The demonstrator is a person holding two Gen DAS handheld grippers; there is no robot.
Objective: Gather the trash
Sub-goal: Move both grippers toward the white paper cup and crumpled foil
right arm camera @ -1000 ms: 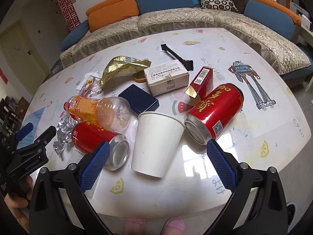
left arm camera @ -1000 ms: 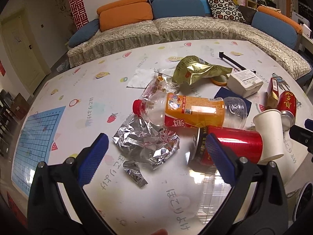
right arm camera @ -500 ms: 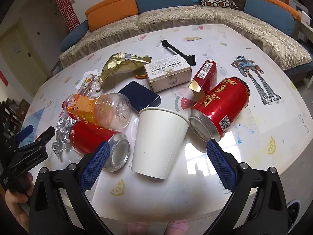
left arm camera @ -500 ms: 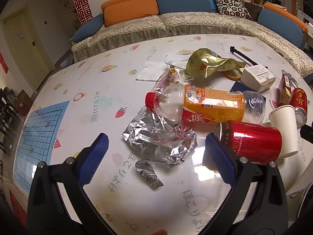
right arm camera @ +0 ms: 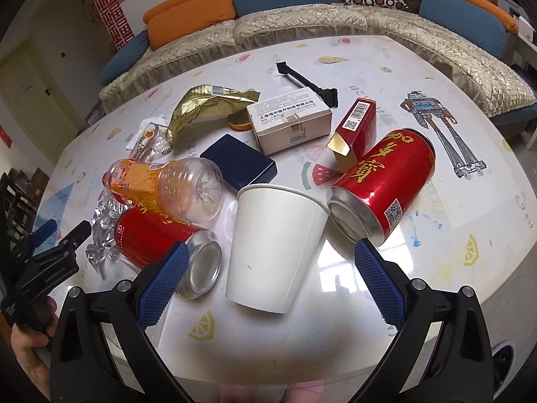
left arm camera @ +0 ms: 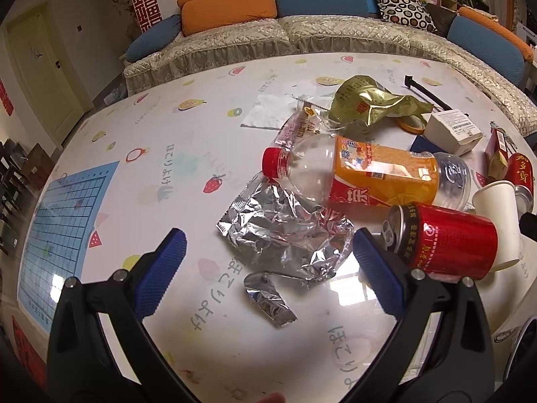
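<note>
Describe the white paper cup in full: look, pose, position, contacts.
The white paper cup is plain, unprinted and undented. It stands upside down on the table, its narrow base up and its wide mouth on the tabletop. It sits between two lying red cans, its base touching the right can, and between the open right gripper fingers, ungripped.

A crumpled silver foil wrapper is lying flat toward the table's near edge, a torn foil scrap just beside it. An empty orange-labelled plastic bottle with a red cap is lying on its side, touching a red can also lying sideways. A white paper cup is resting tipped between that can and a second red can. A gold foil bag is sitting crumpled farther in.
</note>
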